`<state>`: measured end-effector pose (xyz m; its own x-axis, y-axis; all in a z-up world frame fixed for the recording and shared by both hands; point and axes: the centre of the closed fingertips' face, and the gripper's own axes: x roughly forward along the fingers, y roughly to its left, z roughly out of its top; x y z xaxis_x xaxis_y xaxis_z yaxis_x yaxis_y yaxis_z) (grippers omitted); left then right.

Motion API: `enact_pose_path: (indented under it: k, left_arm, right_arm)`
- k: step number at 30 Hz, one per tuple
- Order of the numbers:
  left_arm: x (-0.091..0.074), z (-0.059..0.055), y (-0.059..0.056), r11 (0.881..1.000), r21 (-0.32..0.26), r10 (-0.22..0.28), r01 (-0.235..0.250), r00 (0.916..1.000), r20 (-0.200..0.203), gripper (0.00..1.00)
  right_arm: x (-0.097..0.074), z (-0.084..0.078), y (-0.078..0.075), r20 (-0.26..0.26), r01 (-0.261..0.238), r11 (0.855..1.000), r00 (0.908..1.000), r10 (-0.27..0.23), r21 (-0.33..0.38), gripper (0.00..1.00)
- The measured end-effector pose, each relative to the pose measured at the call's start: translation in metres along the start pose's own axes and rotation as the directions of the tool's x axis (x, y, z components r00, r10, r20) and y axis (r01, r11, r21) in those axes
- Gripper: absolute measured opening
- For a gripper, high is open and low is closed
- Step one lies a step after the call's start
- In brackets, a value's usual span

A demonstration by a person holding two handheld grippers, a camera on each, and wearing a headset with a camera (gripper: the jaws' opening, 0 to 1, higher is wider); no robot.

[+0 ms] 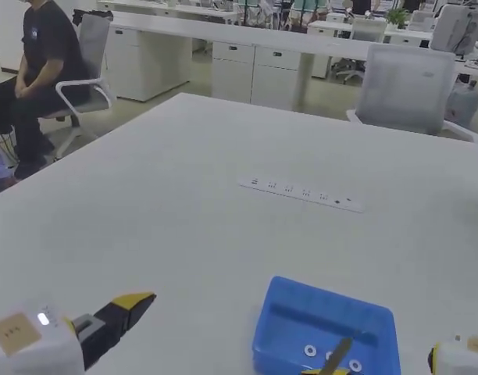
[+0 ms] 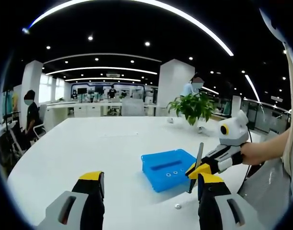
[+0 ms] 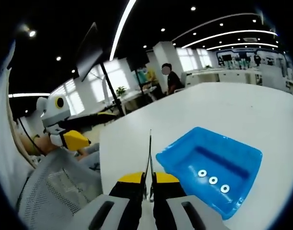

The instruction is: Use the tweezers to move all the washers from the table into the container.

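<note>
1. Head view: the blue plastic tray container point(image 1: 325, 316) holds small metal washers point(image 1: 310, 351).
2. Left gripper view: the left hand-held gripper point(image 2: 149, 179) gapes empty; one stray washer point(image 2: 177, 207) lies on the white desk point(image 2: 89, 148).
3. Right gripper view: the right hand-held gripper point(image 3: 149, 178) clamps thin metal tweezers point(image 3: 149, 151); fetching the stray seems next.
</note>
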<state>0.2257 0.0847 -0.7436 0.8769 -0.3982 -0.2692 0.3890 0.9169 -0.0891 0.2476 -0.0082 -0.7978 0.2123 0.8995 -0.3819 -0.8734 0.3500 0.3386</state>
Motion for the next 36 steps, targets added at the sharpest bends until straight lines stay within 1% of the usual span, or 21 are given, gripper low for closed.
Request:
enact_pose_path:
  k: [5,10,17,31,36]
  left_arm:
    - [0.000,0.000,0.000,1.000,0.000,-0.001,0.001,1.0000,-0.001,0.81]
    - [0.000,0.000,0.000,1.000,-0.001,-0.003,0.003,1.0000,-0.002,0.81]
    - [0.000,0.000,0.000,1.000,-0.001,-0.004,0.004,1.0000,-0.001,0.81]
    - [0.000,0.000,0.002,1.000,0.001,0.006,-0.006,1.0000,0.002,0.81]
    - [0.000,0.000,0.003,1.000,0.003,0.010,-0.010,1.0000,0.003,0.81]
  right_arm:
    - [-0.004,0.009,-0.001,0.028,-0.004,1.000,0.9996,0.003,0.030,0.03]
    - [-0.007,0.023,-0.003,0.058,-0.006,0.999,0.9983,0.003,0.042,0.03]
    - [-0.006,0.042,-0.013,0.098,-0.004,0.999,0.9952,-0.001,0.051,0.03]
    - [0.004,0.067,-0.032,0.129,-0.005,0.998,0.9917,-0.003,0.060,0.03]
    - [0.009,0.073,-0.046,0.132,0.010,0.997,0.9911,-0.020,0.077,0.03]
